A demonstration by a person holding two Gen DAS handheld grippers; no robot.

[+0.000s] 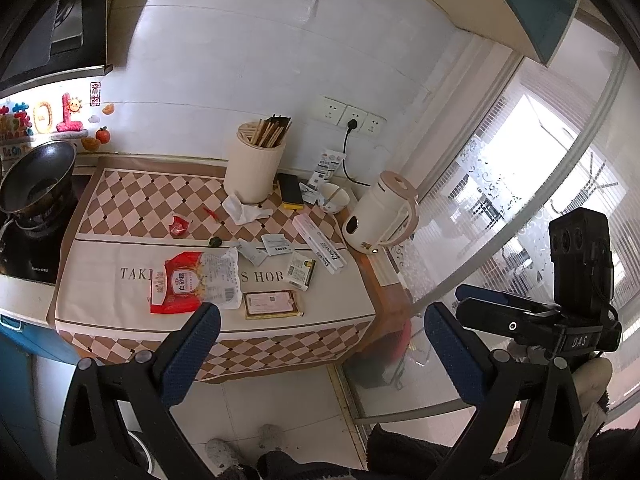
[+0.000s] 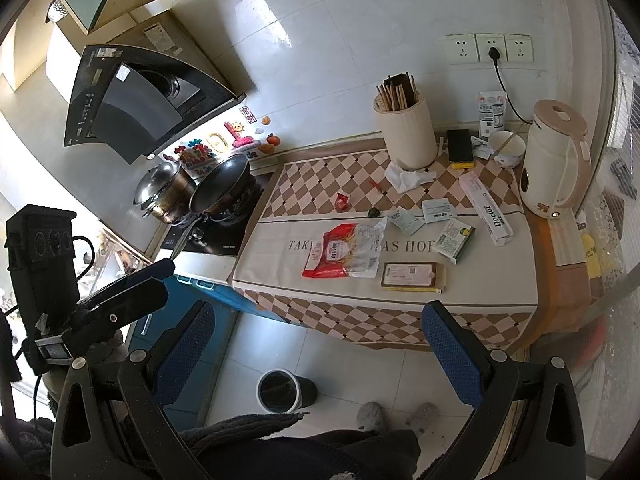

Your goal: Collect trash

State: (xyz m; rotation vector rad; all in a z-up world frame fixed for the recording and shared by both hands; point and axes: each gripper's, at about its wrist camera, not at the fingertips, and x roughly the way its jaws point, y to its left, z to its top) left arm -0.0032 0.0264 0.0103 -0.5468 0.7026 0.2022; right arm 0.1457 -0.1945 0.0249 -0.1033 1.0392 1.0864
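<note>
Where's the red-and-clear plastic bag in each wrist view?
Left wrist: red-and-clear bag lies centre-left on the tablecloth, just beyond the left gripper's left fingertip.
Right wrist: the bag lies centre frame, near the table's front.
Shared landmark: chopstick holder behind it.

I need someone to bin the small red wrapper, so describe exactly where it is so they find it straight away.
Start at the tall cream chopstick holder at the back of the checked tablecloth. Look left and nearer, past the crumpled white tissue. The red wrapper lies alone on the diamond pattern, far smaller than the big red-and-clear bag in front.
</note>
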